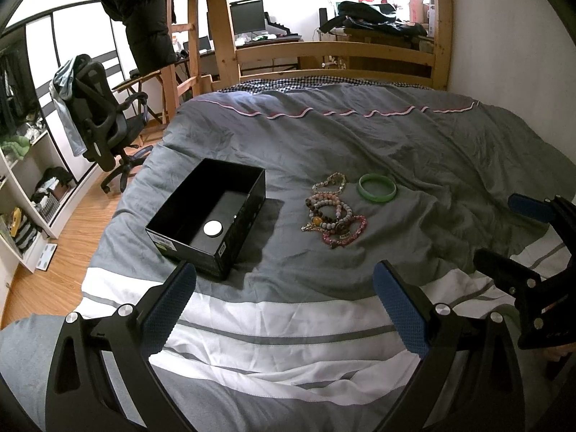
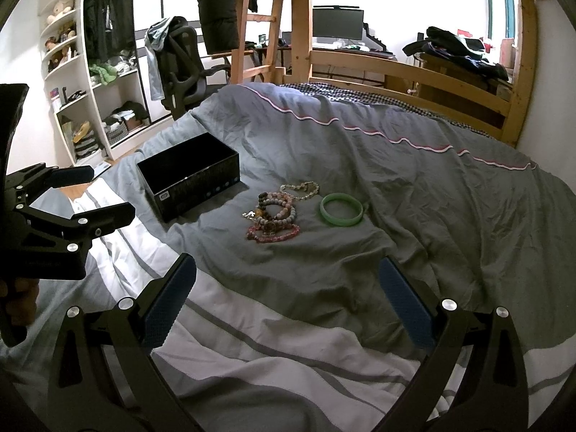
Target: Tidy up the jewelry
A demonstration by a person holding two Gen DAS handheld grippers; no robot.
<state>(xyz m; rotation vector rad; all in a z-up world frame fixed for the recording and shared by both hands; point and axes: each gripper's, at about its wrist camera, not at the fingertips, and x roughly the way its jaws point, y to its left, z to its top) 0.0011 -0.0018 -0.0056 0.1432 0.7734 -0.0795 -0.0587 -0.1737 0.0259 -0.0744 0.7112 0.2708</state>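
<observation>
An open black box sits on the grey bedspread, with a white round disc on its floor. To its right lies a pile of beaded bracelets and a green bangle. My left gripper is open and empty, held above the bed short of the box and the pile. My right gripper is open and empty, short of the bracelets. Each gripper shows in the other's view: the right one, the left one.
The wooden bunk frame and footboard stand at the far end of the bed. An office chair and shelves are left of the bed. The bed's left edge drops to a wood floor.
</observation>
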